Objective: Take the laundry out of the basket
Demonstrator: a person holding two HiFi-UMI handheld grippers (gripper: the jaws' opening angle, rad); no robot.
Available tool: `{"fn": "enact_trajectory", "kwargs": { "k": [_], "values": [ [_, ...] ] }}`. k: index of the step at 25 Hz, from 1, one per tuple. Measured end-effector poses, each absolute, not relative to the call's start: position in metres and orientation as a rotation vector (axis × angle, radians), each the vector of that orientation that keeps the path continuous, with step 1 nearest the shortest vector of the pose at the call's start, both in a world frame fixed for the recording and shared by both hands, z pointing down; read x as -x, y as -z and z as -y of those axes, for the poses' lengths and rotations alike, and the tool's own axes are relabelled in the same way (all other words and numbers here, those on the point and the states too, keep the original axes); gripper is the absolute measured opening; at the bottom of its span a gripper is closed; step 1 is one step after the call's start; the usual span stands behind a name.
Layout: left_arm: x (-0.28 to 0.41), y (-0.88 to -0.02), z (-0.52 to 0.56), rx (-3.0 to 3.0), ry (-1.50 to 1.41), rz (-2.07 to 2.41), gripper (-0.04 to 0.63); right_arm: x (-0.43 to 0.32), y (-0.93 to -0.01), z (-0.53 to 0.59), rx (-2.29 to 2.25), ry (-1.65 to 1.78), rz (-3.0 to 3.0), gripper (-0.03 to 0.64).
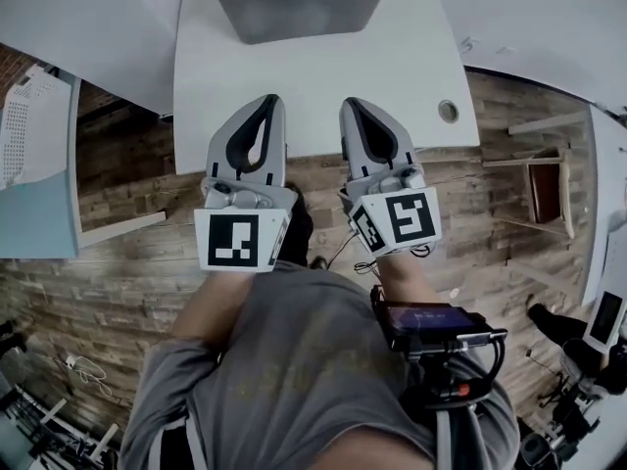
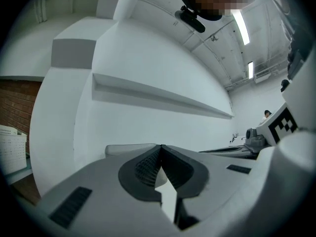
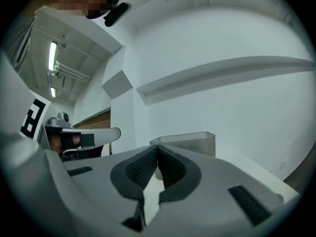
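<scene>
Grey basket (image 1: pixel 294 18) on white table (image 1: pixel 323 91)

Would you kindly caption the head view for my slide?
Left claw and right claw, both shut, point toward the grey basket on a white table.

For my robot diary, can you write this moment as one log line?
left gripper: shut, empty | right gripper: shut, empty | grey plastic laundry basket: on white table, apart from grippers

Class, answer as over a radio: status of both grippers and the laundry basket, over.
Left gripper shut, empty. Right gripper shut, empty. Basket at far end of table, untouched. Nothing on the table between.
</scene>
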State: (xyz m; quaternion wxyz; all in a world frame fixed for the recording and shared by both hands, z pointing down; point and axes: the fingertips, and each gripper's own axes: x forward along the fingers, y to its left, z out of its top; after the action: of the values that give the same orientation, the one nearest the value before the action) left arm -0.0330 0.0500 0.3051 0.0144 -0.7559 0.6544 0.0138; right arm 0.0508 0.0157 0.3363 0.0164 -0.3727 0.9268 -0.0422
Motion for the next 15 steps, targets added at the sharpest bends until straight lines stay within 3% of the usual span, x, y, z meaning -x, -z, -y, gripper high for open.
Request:
{"fn": "enact_trajectory", "kwargs": {
  "k": [7, 15],
  "values": [
    [0.076, -0.313, 0.018, 2.369, -0.032, -2.041, 0.008, -0.005, -0.351, 0.055, 1.170, 0.158, -2.922, 0.008],
    [0.108, -0.277, 0.052, 2.327, -0.123, -2.011, 0.008, 0.016, -0.308, 0.100, 1.200, 0.032, -2.894, 0.009]
  ]
}}
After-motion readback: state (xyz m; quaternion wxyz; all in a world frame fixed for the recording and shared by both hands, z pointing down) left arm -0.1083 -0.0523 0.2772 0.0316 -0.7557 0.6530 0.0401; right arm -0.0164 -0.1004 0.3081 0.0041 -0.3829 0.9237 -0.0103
